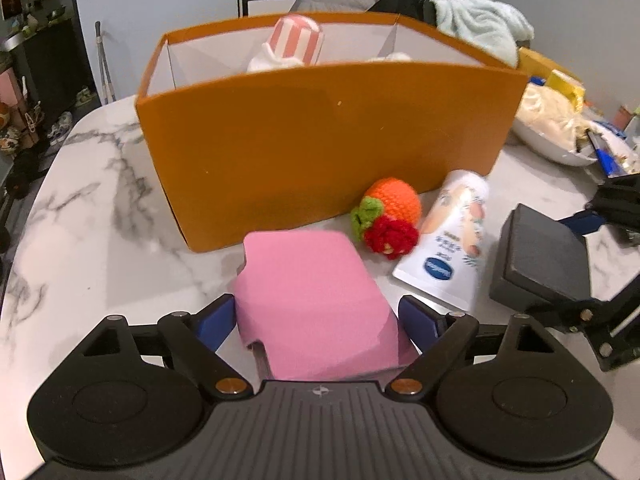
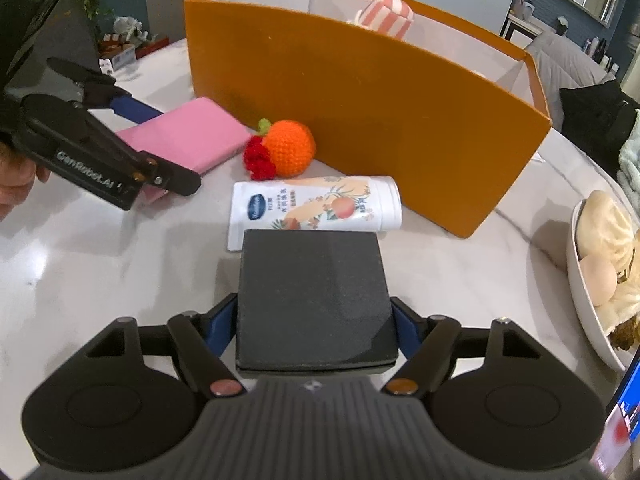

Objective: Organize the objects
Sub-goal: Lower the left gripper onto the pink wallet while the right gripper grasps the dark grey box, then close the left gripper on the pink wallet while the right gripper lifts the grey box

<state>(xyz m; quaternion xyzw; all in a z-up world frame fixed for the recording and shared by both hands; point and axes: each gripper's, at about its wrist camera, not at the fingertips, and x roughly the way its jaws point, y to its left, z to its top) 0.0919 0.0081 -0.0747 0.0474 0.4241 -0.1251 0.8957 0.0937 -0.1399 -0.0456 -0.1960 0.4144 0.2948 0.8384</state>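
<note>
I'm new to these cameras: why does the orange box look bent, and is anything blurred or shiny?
Left wrist view: the fisheye lens bows the orange box, and the pink case and white tube look slightly smeared. Right wrist view: the box curves too, a soft glare patch sits on the marble table, and the corners go dark.

Surface: white marble-patterned table (image 1: pixel 100 184).
Far centre: orange box (image 1: pixel 320 148).
Near the box: crocheted fruit (image 1: pixel 390 212), lotion tube (image 1: pixel 448 248) lying flat.
Right edge: white bowl (image 2: pixel 584 312).
</note>
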